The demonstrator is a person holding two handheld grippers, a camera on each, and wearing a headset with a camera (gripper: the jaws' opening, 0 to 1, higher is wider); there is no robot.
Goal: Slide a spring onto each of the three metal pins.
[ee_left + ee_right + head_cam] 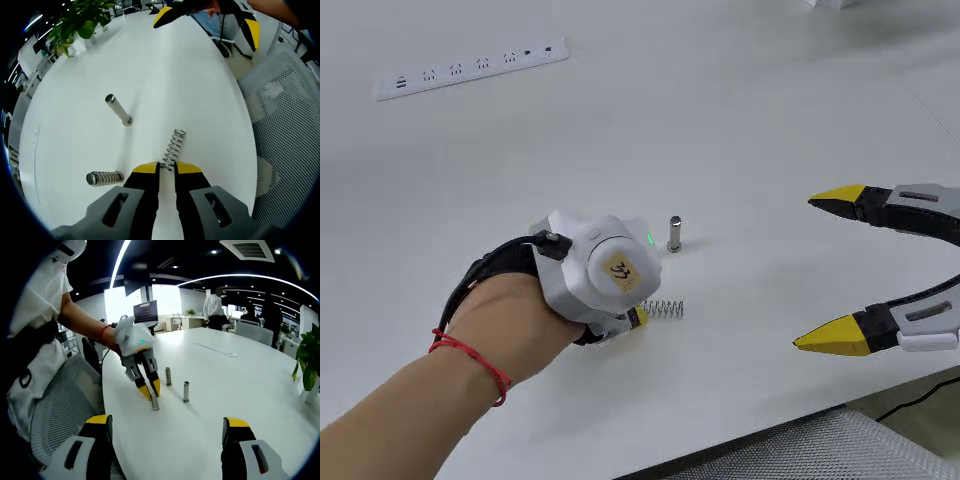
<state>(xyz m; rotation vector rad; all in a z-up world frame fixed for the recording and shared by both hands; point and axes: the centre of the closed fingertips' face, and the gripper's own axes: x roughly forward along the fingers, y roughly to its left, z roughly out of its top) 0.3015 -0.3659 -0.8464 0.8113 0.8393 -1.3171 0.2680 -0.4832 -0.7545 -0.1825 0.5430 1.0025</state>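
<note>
here our left tool [167, 167] pinches the near end of the spring [174, 145], lying flat on the surface [200, 75], pointing away; the bare pin [118, 109] stands nearby, leftward; our right tool [807, 274] gapes empty.

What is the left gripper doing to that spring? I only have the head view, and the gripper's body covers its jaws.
Observer: The left gripper view shows the left gripper with its jaws shut on one end of the spring.
Reviewer: Is the bare pin the only one out there?
Observer: No. A second pin stands near the bare pin, and a fitted spring is already on it.
</note>
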